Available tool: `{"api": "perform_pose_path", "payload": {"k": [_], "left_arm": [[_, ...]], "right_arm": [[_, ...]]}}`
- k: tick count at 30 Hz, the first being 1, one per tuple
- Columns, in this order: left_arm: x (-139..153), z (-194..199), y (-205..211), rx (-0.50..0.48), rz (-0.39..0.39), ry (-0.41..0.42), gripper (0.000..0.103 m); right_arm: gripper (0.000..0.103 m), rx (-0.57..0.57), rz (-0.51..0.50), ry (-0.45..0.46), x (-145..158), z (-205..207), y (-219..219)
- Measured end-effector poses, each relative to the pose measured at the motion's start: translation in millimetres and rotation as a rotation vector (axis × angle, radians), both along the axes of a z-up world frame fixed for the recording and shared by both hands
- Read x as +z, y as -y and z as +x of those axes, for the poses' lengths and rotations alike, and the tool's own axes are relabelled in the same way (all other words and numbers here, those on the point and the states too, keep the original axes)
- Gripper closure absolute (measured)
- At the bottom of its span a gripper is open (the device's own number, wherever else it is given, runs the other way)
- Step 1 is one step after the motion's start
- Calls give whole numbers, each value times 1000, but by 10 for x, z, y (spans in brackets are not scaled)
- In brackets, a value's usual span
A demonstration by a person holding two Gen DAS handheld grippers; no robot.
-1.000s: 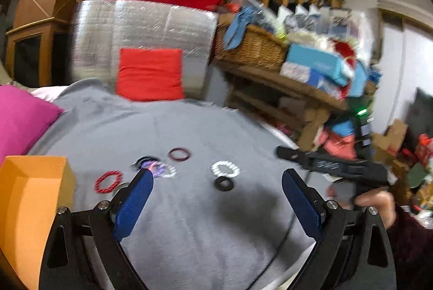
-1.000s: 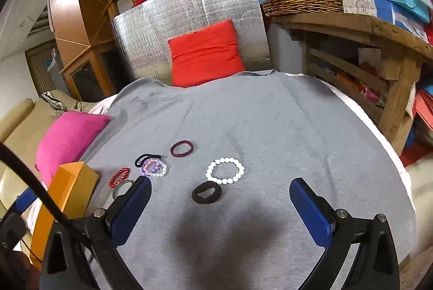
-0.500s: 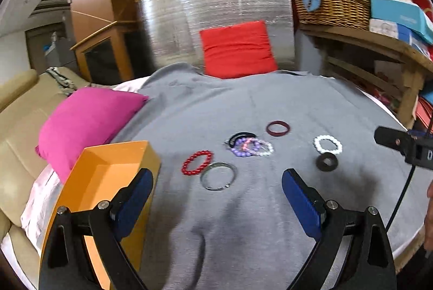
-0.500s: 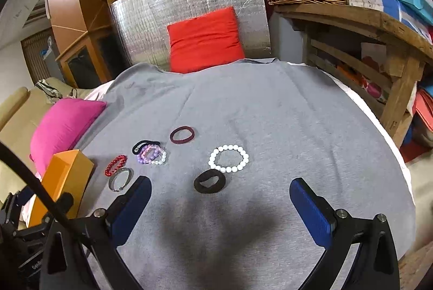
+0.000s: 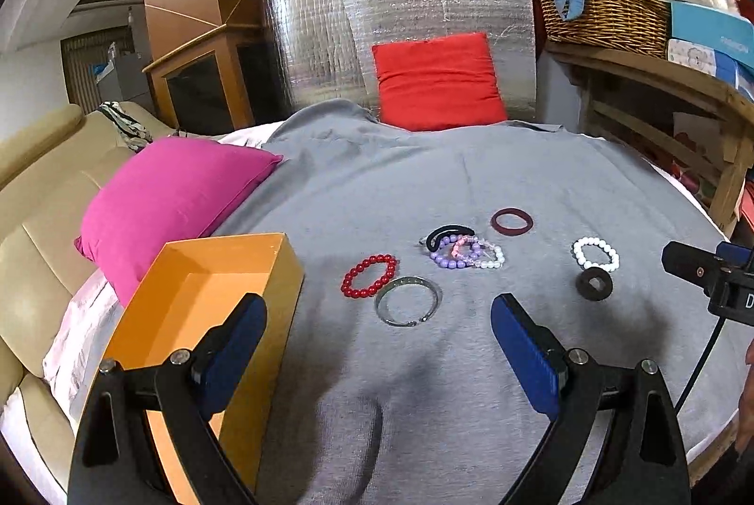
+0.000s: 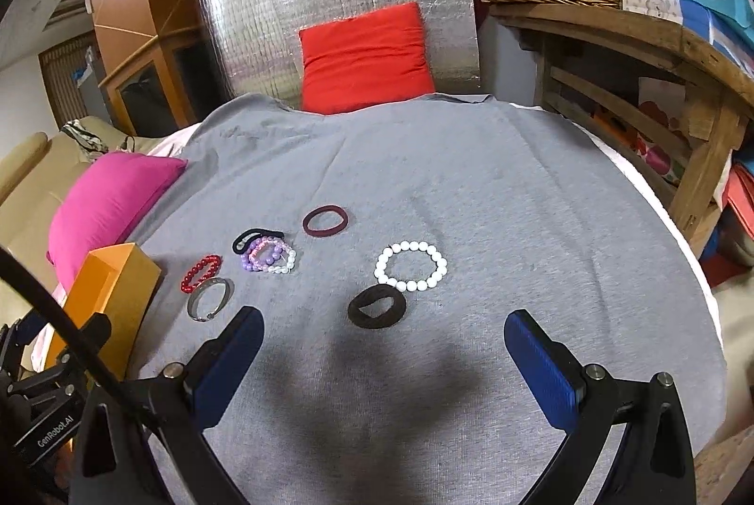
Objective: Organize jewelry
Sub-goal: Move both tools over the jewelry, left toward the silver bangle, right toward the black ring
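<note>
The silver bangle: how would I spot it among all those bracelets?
Start at the orange box on the left edge of the grey cloth. Just right of it lies a red bead bracelet, and the silver bangle touches its near side. It alone is a thin, plain metal hoop, with no beads.

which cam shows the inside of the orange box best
The left wrist view: the orange box sits close, open top facing the camera, so its inner walls and floor show, though the left gripper finger covers part. The right wrist view catches the box at the frame edge, mostly its outer wall.
</note>
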State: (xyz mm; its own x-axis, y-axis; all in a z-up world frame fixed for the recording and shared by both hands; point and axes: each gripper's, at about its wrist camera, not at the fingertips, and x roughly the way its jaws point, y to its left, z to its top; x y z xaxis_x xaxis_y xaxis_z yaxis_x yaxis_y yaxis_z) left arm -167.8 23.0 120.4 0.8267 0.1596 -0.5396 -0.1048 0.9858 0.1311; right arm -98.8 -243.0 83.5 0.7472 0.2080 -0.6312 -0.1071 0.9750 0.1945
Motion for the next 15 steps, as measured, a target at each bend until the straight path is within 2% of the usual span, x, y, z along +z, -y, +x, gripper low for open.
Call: {"api": "perform_pose_path", "payload": {"k": [10,15], "left_arm": [[-36,27,-11,13,-4,-15,7],[-159,121,-44,-3,-33,-65,7]], "right_arm": [[0,-2,-8,-10,-16,20,35],[0,6,-10,-18,-58,105,91]]}}
